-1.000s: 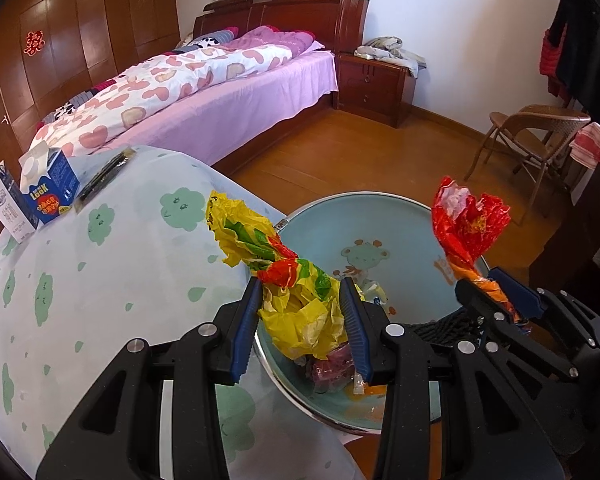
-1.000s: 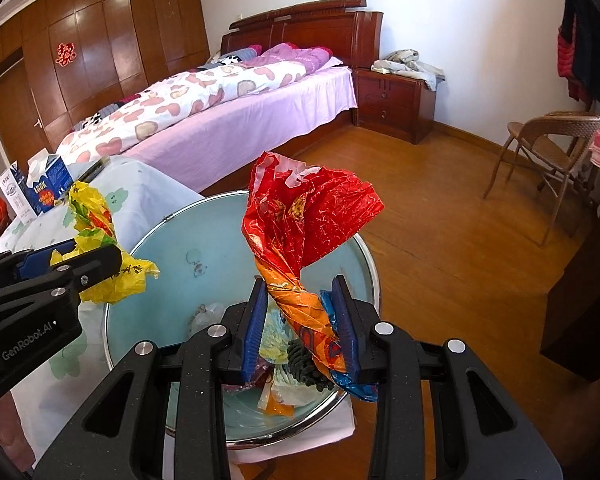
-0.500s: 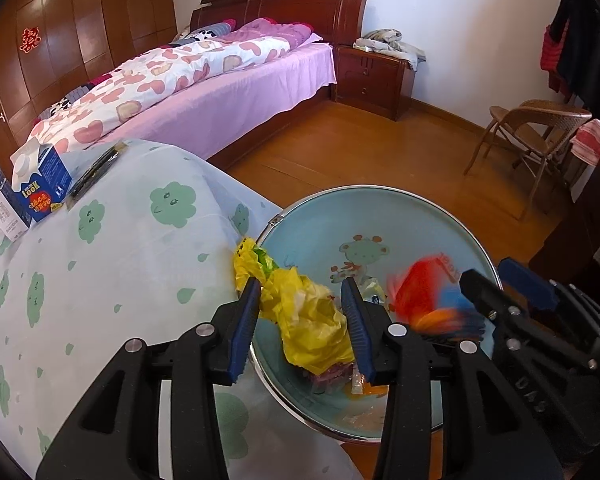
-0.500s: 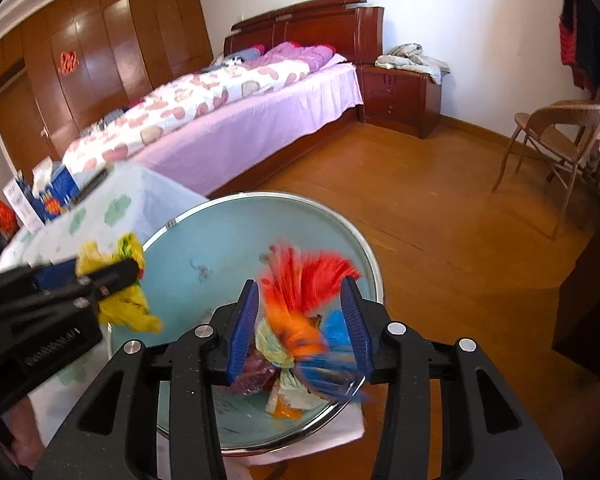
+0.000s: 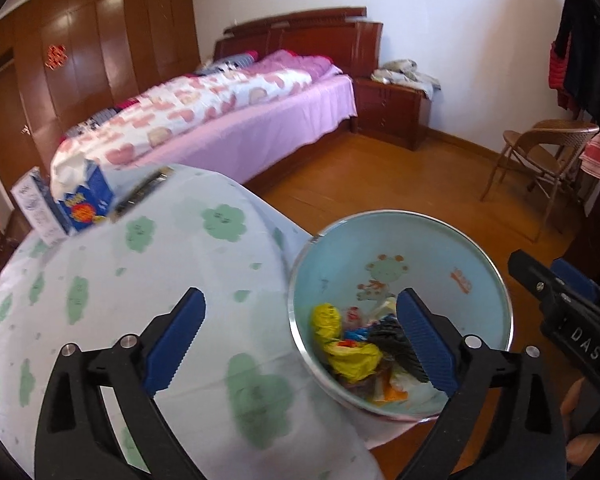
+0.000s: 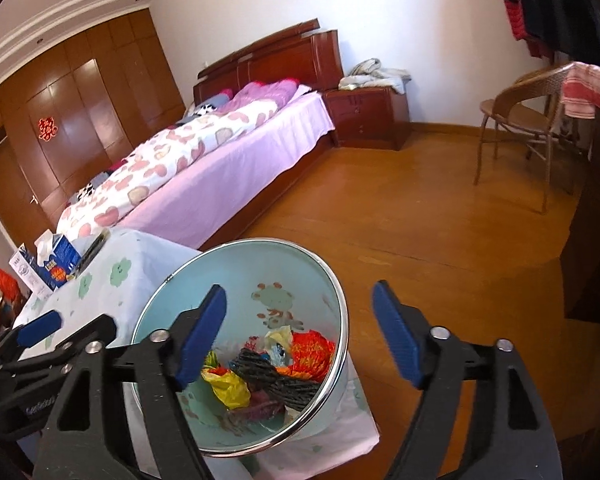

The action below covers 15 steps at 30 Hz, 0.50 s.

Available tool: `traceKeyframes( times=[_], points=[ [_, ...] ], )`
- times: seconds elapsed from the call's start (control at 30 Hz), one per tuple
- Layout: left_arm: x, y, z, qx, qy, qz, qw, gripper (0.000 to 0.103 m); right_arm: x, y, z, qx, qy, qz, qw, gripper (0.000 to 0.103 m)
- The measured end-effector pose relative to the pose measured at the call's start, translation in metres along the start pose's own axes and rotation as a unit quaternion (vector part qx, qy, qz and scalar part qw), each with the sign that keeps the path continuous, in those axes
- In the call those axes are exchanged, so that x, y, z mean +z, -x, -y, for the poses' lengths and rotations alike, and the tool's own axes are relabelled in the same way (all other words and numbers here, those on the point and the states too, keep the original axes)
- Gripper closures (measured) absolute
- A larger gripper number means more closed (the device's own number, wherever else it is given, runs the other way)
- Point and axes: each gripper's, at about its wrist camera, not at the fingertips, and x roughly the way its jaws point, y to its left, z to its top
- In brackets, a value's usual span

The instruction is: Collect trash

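A pale blue trash bin [image 5: 400,213] [image 6: 260,241] with a metal rim stands at the table's edge. In it lie a crumpled yellow wrapper [image 5: 352,360] [image 6: 228,386], a red-orange wrapper [image 6: 312,350] and other scraps. My left gripper [image 5: 300,304] hovers over the bin's left rim and the tablecloth, its jaws opening wide, with nothing between them. My right gripper [image 6: 299,292] hangs above the bin's right side, jaws also opening and holding nothing. One of the right gripper's fingers [image 5: 540,280] shows at the right edge of the left wrist view.
The table [image 5: 140,280] wears a white cloth with green cloud prints. A blue carton [image 5: 86,200] and a white box [image 5: 32,208] stand at its far corner. Beyond lie a bed [image 6: 220,168], a nightstand [image 6: 364,116], a wicker chair [image 6: 516,120] and bare wooden floor [image 6: 420,220].
Both grippers have opened. The yellow wrapper left the left jaws and the red wrapper left the right jaws, and both now lie in the bin. The left gripper drew back leftward.
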Motion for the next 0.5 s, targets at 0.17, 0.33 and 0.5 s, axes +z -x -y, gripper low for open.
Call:
traceKeyframes(
  times=[0.17,0.33,0.5],
  points=[
    [-0.01,0.028,-0.017,0.023,0.007,0.032,0.9992,0.006,-0.001,0.012,-0.01,-0.001,0.02,0.002,1.0,0.019],
    [-0.019,0.059,-0.038,0.045,0.025,0.059,0.9969,0.006,0.001,0.037,-0.014,-0.002,0.039,0.025,0.999,0.018],
    [-0.025,0.083,-0.05,0.049,0.037,0.071,0.9956,0.006,-0.01,0.062,-0.031,-0.008,0.057,0.061,0.996,0.015]
  ],
)
